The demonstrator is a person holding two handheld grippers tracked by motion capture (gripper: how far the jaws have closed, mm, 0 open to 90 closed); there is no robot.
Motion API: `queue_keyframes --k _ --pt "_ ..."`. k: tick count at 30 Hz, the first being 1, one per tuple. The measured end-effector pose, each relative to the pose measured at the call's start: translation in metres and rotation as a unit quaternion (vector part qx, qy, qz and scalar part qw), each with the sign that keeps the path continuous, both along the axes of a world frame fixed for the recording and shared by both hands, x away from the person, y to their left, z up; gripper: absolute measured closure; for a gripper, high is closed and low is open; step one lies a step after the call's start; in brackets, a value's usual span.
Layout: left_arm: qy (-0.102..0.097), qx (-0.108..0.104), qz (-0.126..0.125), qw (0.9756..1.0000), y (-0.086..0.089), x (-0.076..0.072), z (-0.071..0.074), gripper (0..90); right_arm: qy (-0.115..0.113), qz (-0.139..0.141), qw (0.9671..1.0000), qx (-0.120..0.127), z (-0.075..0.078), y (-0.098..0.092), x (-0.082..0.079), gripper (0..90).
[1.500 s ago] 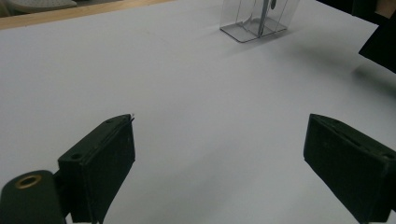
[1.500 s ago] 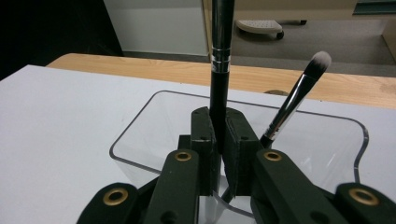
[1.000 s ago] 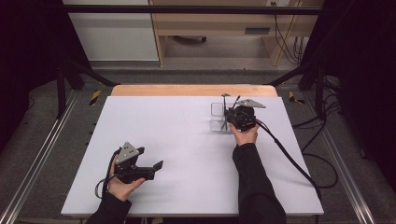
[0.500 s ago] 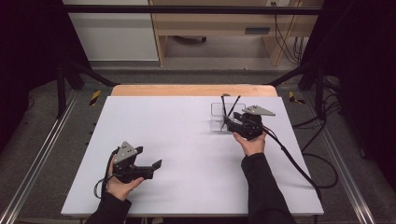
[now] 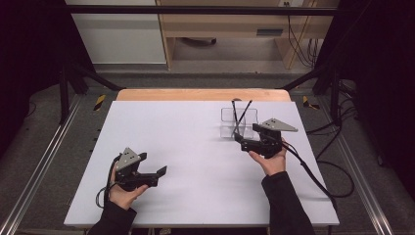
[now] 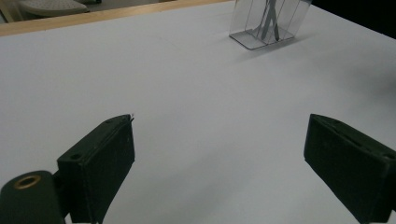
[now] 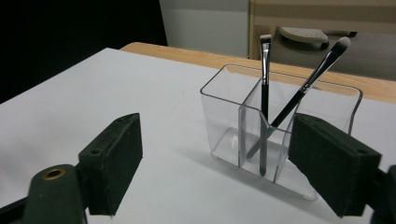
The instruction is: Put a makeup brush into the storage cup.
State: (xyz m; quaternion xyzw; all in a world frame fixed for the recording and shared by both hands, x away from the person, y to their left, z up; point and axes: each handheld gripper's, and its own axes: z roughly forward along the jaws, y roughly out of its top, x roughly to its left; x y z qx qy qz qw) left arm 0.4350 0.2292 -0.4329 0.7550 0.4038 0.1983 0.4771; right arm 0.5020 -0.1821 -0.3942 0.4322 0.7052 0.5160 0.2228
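While the right tool [image 5: 243,139] is backing off from the holder [image 5: 238,122], these points are standing out.
Right tool: jaws have just been opening, now standing wide, gripping nothing.
Left tool [image 5: 159,172]: resting near the counter's front-left corner, jaws wide, gripping nothing.
Brushes [image 7: 264,88]: two are leaning in the clear holder by the counter's far-right edge.
Risk: the holder is looking light; a jaw brushing it could be tipping it and spilling the brushes.
Counter [image 5: 186,147]: white sheet, wooden far edge.
Room: dark surround, cables trailing on the floor.
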Motion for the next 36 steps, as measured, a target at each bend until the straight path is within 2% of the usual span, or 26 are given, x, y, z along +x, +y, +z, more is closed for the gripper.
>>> queue_keyframes --k 7,18,20,22,29,36 --pt "0.001 0.000 0.004 1.0000 0.004 0.001 0.000 7.8 -0.005 0.014 0.9999 0.008 0.001 -0.006 -0.018 12.9" --pt "0.002 -0.001 0.008 1.0000 0.008 0.001 0.000 7.0 -0.004 0.032 0.9995 -0.002 -0.008 -0.015 -0.041 9.8" --pt "0.002 -0.001 0.009 1.0000 0.009 0.001 -0.001 7.0 -0.004 0.031 0.9994 -0.014 -0.009 -0.017 -0.045 8.6" --pt "0.002 -0.001 0.010 0.9999 0.010 0.001 -0.001 6.9 -0.003 0.035 0.9993 -0.014 -0.012 -0.018 -0.049 8.1" --pt "0.005 0.001 0.012 0.9999 0.012 0.000 -0.002 6.8 0.006 0.029 0.9995 -0.014 -0.022 -0.026 -0.056 7.2" --pt "0.005 0.003 0.012 0.9999 0.013 0.001 -0.005 6.7 0.009 0.019 0.9997 -0.011 -0.026 -0.034 -0.062 6.7"
